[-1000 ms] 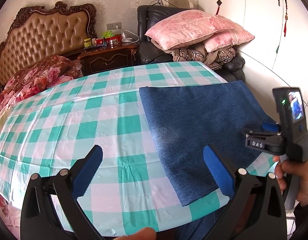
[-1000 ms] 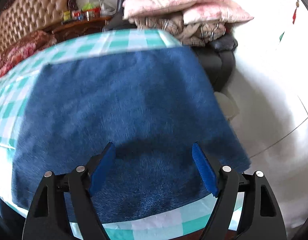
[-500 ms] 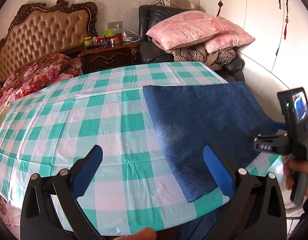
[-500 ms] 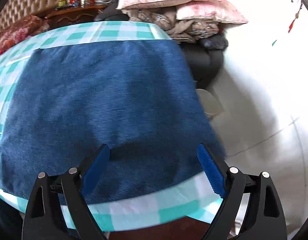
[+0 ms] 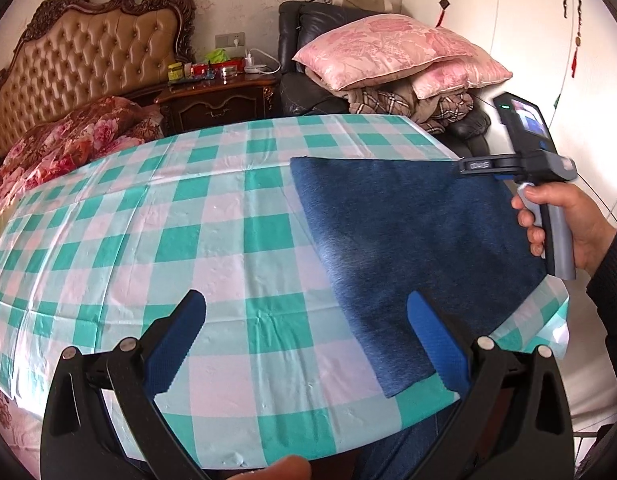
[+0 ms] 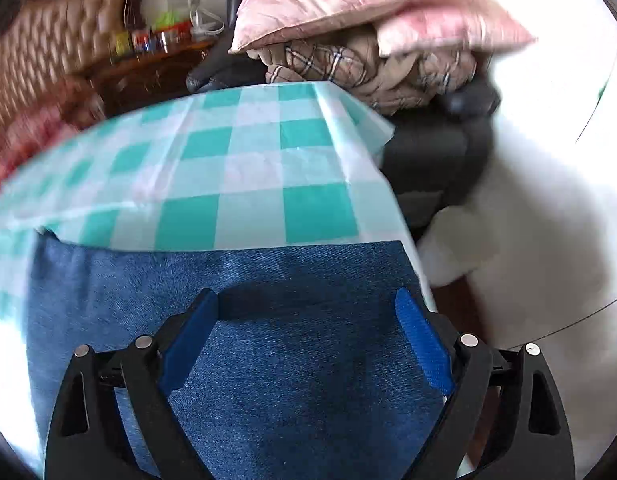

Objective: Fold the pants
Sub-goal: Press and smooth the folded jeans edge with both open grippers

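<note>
The folded blue denim pants [image 5: 408, 240] lie flat on the right part of the checked table [image 5: 168, 220]. My left gripper [image 5: 306, 316] is open above the table's near edge, empty, with its right finger [image 5: 432, 332] over the pants' near left corner. A hand holds my right gripper [image 5: 474, 166] at the pants' far right corner. In the right wrist view the right gripper [image 6: 308, 300] is open and empty, hovering over the pants [image 6: 108, 300] close to their far edge.
Beyond the table stand a black armchair [image 5: 308, 92] piled with pink pillows [image 5: 388, 48] and blankets, a dark nightstand [image 5: 220, 100] with small items, and a bed with a tufted headboard [image 5: 88, 56]. White wardrobe doors [image 5: 528, 40] line the right side.
The right gripper has moved from the pants' near right side toward their far edge, staying open and empty. The left gripper has stayed put.
</note>
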Motion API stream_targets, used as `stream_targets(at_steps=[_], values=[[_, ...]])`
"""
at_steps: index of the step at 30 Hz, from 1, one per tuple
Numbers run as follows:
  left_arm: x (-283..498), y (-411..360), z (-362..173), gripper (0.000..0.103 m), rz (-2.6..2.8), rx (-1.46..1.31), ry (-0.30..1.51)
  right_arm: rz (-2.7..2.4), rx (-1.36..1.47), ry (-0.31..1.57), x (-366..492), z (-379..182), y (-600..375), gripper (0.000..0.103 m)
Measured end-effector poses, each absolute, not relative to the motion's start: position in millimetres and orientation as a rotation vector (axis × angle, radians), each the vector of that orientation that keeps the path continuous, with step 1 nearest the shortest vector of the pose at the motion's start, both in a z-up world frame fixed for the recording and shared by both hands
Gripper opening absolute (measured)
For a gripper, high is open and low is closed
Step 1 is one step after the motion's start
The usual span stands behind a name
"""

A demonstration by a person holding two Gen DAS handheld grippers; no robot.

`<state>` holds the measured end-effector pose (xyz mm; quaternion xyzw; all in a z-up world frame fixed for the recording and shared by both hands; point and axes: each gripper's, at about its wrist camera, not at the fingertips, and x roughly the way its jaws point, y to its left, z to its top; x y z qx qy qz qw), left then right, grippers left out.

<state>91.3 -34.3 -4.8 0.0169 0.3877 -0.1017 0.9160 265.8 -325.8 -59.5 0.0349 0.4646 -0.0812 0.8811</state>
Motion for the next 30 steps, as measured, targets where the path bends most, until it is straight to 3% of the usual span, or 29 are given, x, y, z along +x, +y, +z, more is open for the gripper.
stream_targets(at_steps=[6,17,30], values=[[108,-33,-18,0.101,-0.242,-0.009,0.831,-0.299,0.117,0.876,230,-40,-341,0.086],[130,-46,-36,0.101,-0.343,-0.115,0.922,-0.316,0.120,0.846,97,-38,-282,0.086],[109,-96,-6,0.101,-0.387,-0.041,0.868,-0.343,0.044,0.833,69,-24,-279,0.086]])
